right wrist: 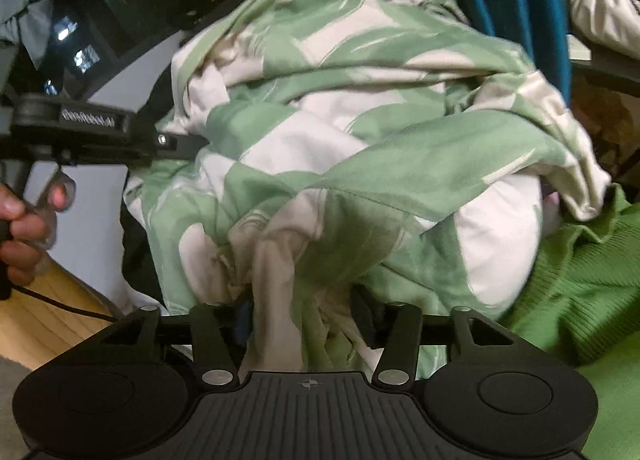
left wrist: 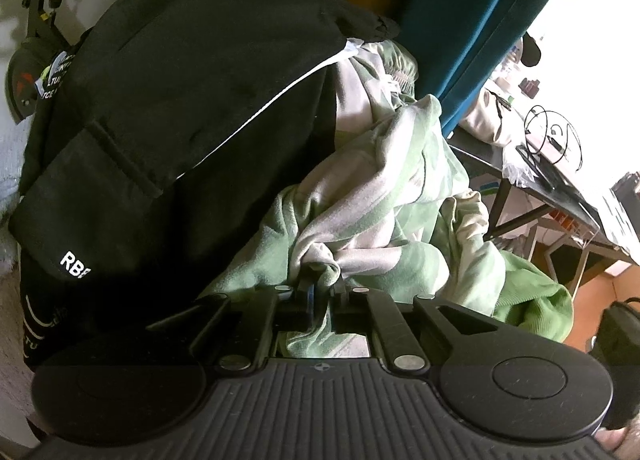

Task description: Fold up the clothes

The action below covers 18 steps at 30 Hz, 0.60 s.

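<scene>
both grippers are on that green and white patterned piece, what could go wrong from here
1. The left gripper pinches only a small bunched tip of the green and white garment; a pull might slip it free.
2. The right gripper is shut on a thick wad, likely several layers, so the fold may come out crooked.
3. The garment lies against the black garment and the bright green knit, so lifting could drag either along.

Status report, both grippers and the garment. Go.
Left gripper shut on green-and-white patterned garment. Right gripper shut on same garment, bunched, unfolded. Black garment alongside; bright green knit underneath at right.
</scene>
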Motion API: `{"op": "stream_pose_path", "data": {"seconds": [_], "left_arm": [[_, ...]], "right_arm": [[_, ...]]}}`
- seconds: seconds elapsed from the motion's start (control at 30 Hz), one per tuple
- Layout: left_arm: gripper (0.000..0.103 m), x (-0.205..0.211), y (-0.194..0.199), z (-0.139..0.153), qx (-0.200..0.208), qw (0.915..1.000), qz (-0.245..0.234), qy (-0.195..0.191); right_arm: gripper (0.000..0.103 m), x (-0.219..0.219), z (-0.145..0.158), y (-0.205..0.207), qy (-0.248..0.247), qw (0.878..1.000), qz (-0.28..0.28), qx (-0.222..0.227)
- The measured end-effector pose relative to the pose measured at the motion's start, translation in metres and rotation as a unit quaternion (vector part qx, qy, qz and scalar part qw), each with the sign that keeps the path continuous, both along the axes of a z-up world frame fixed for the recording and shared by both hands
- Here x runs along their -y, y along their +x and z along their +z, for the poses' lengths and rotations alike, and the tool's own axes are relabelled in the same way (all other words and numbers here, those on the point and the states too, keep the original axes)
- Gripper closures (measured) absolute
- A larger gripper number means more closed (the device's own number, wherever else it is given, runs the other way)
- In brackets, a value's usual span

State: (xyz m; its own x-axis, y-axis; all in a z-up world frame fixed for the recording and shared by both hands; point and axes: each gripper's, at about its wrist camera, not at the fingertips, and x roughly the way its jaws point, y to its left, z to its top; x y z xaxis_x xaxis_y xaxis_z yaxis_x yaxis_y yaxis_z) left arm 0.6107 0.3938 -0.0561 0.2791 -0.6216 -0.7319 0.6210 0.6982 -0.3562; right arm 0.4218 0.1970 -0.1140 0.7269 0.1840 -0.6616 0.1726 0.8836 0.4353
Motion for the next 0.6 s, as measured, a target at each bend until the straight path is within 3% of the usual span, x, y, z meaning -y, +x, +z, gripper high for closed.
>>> {"op": "stream_pose_path", "data": {"seconds": [0.3,0.5,0.6], "left_arm": [[0.095,-0.001,0.001,-0.001,-0.002,1.0,-0.001,-0.001],[0.095,-0.005,0.003,-0.001,-0.006,1.0,-0.003,-0.005],[0.095,-0.007,0.004,-0.001,-0.01,0.9999,-0.004,-0.008]], "right_arm": [[0.048,0.042,0.024,-0.032,-0.039,0.996,-0.079,0.023],[0.048,0.056,0.03,-0.028,-0.047,0.994,-0.089,0.039],[0.034,0.059,0.041,-0.029,-0.05,0.994,-0.078,0.058]]}}
